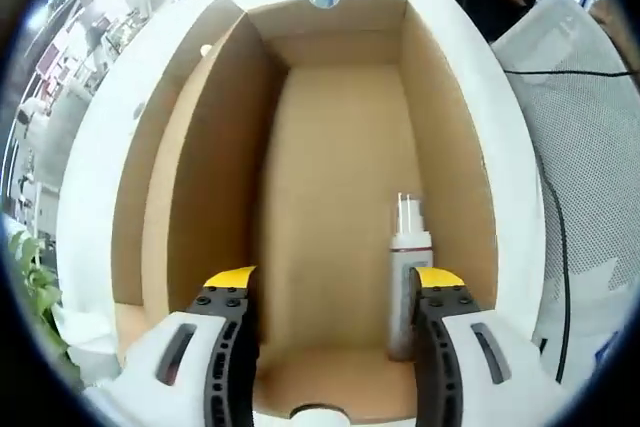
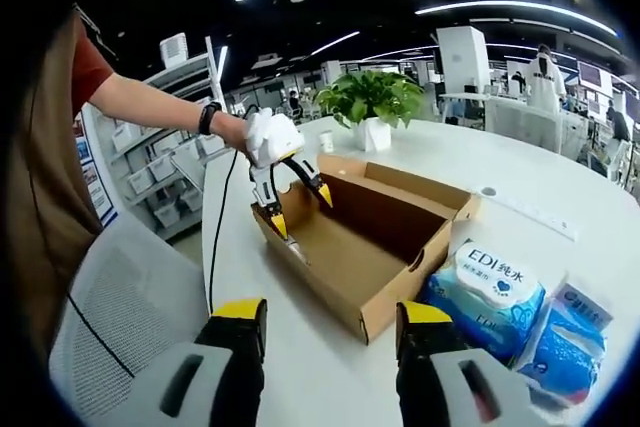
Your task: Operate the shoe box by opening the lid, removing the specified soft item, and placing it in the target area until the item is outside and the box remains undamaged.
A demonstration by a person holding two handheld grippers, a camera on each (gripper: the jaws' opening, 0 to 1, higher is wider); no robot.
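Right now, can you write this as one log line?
box: open | bottle: inside | left hand-held gripper: open, over box | right hand-held gripper: open | wipes: beside box

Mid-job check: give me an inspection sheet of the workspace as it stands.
Surface: white table.
Job's things: cardboard shoe box open; small bottle upright inside by one wall; wipes pack lies outside beside the box.
Clutter: blue packet beside the wipes.
Grippers: left gripper open, reaching into the box; right gripper open, clear of the box.
Cables: black cable trailing from the left gripper.
Surroundings: potted plant, mesh chair, office shelving.
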